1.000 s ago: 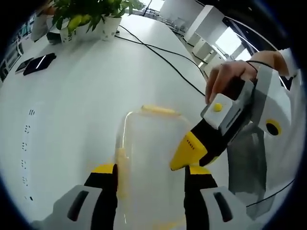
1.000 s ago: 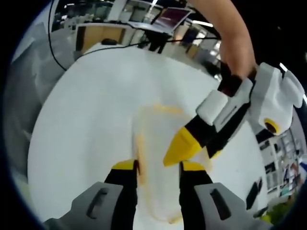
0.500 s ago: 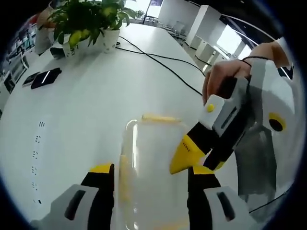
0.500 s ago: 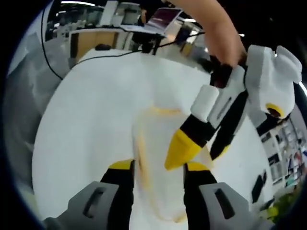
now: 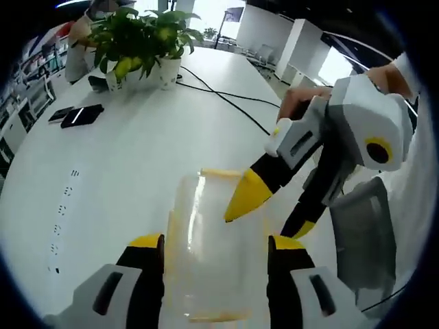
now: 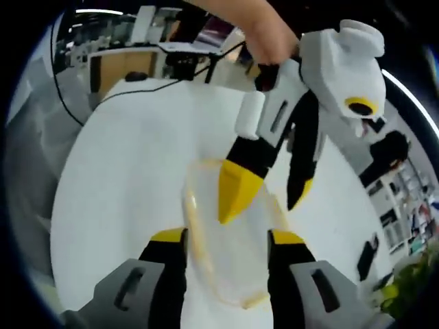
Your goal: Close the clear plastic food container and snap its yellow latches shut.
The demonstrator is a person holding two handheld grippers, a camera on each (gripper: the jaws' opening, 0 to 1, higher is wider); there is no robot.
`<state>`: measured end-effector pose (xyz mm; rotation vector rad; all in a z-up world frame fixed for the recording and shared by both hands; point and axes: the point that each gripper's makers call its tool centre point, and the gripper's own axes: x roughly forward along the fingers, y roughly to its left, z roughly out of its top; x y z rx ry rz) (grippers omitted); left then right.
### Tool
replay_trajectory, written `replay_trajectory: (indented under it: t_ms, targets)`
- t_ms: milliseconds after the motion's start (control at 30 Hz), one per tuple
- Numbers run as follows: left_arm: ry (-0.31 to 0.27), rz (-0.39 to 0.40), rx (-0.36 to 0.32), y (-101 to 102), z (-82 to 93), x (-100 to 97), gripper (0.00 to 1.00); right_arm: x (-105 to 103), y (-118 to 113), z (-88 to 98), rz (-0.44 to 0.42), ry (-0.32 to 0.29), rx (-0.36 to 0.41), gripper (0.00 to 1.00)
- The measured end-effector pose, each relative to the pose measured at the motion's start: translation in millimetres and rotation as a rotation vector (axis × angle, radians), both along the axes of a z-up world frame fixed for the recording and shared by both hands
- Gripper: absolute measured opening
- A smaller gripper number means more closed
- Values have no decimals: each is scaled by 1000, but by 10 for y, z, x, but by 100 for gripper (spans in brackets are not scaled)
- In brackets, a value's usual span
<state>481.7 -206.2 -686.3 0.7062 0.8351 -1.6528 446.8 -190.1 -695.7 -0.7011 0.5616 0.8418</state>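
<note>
Centrally, the clear plastic food container [image 5: 216,253] is seen lying on the white worktop [image 5: 123,157], between and just ahead of the spread fingers [image 5: 147,257] of the left gripper [image 5: 216,250], which are held apart on either side of it without clamping it. A yellow latch [image 5: 221,174] is visible along its far edge and another along its near edge. The right gripper [image 5: 264,205] is seen entering from the right, its fingers parted, one yellow tip set over the lid and the other beyond the container's right side. In the right gripper view the container [image 6: 230,267] is likewise framed between that gripper's open fingers [image 6: 168,250], with the left gripper [image 6: 264,192] reaching down over the lid. A potted plant [image 5: 140,41], black cables [image 5: 226,96] and phones [image 5: 75,115] are seen at the worktop's far end.
</note>
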Motion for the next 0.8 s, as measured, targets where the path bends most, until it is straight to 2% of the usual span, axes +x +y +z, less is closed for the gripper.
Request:
replay_trajectory:
  t_ms: [233,600,800]
  targets:
    - [-17,17,-9,132,6,-18,56,-17,-83,32,-27,-4,-5,43]
    - [-43,184,-129,221,151,-10,56,6,-306,93,-121,-7,26,45]
    - [-33,280,-159,388,71,-82,55,6,-415,83,-171,-4,47,48]
